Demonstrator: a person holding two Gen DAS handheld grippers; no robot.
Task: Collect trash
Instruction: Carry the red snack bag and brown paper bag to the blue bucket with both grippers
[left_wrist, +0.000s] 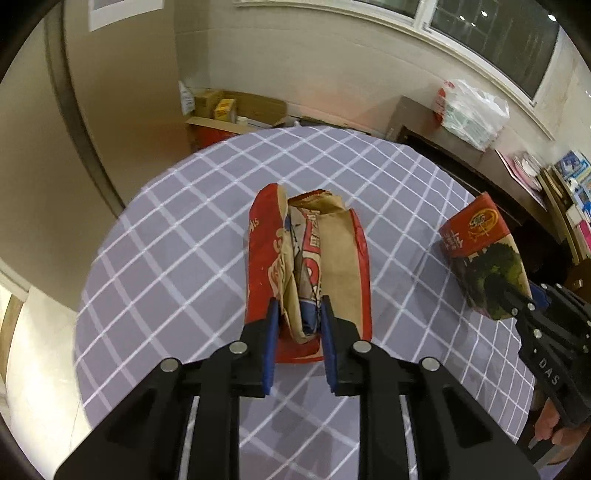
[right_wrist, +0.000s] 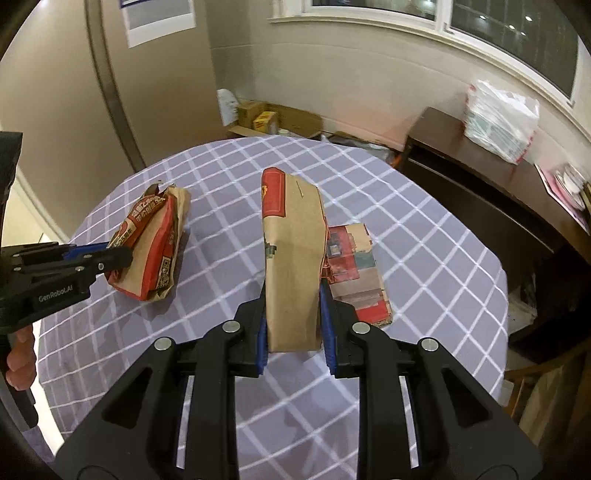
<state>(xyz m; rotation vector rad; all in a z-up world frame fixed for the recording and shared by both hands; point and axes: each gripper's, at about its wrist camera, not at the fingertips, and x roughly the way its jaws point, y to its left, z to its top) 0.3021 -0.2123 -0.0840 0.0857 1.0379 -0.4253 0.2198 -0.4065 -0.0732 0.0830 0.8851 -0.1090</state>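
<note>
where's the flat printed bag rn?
Right wrist view: flat printed bag lies on the checked table, just right of the folded bag in the right gripper.

Crumpled red-brown paper bag (left_wrist: 306, 273) (open-topped) on table; second, flattened bag (right_wrist: 291, 266) upright alongside.

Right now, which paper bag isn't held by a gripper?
The flat paper bag lying on the checked tablecloth, just right of the right gripper. The other two bags are each clamped in a gripper.
</note>
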